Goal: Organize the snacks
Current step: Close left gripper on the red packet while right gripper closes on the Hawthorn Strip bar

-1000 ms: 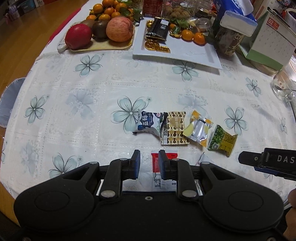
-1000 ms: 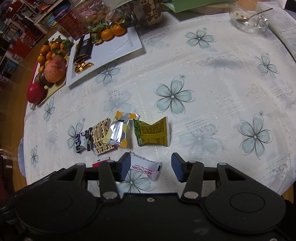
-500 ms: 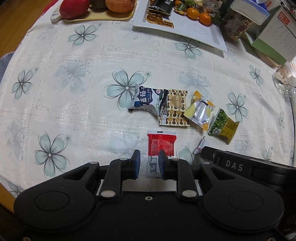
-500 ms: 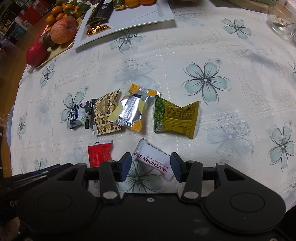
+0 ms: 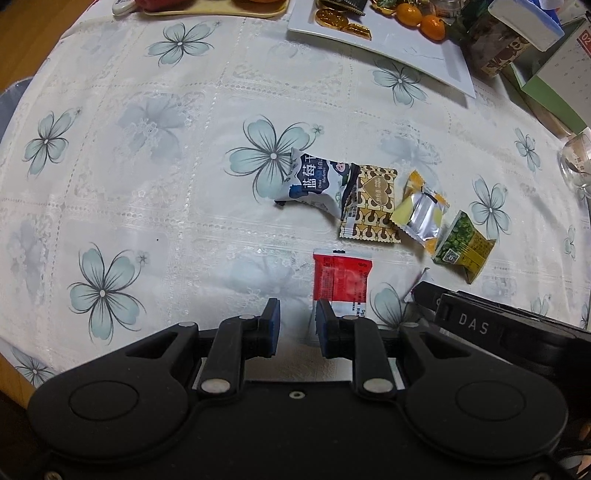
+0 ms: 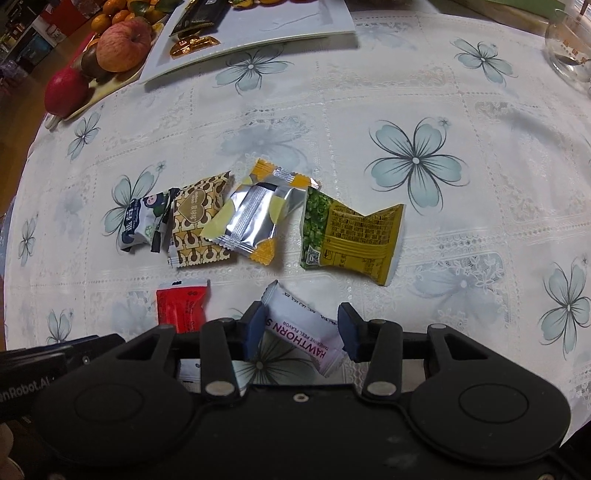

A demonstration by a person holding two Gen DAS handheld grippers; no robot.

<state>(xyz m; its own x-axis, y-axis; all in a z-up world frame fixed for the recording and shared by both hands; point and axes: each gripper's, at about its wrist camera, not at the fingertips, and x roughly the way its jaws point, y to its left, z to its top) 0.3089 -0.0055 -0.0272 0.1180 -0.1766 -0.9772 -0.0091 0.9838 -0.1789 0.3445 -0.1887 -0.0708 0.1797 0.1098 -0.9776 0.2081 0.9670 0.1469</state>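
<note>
Several snack packets lie in a row on the flowered tablecloth: a blue-white one (image 5: 314, 181) (image 6: 142, 221), a brown-gold heart one (image 5: 371, 206) (image 6: 197, 221), a silver-yellow one (image 5: 421, 214) (image 6: 255, 218) and a green-yellow one (image 5: 461, 247) (image 6: 351, 236). A red packet (image 5: 341, 277) (image 6: 181, 310) lies nearer, its lower end behind my left gripper's right finger. My left gripper (image 5: 297, 321) points down with a narrow bare gap. My right gripper (image 6: 301, 328) straddles a white hawthorn packet (image 6: 303, 332) lying slantwise, and its jaws are closing on it.
A white plate (image 5: 406, 51) (image 6: 295, 22) with gold coins, a dark bar and oranges stands at the back. A fruit tray with an apple (image 6: 122, 48) is back left. A glass bowl (image 6: 569, 48) and a green calendar stand (image 5: 554, 85) are back right.
Both grippers have sunk toward the tablecloth and tilted down, so the packets look larger. The right jaws have narrowed around the white packet. The left jaws keep the same gap.
</note>
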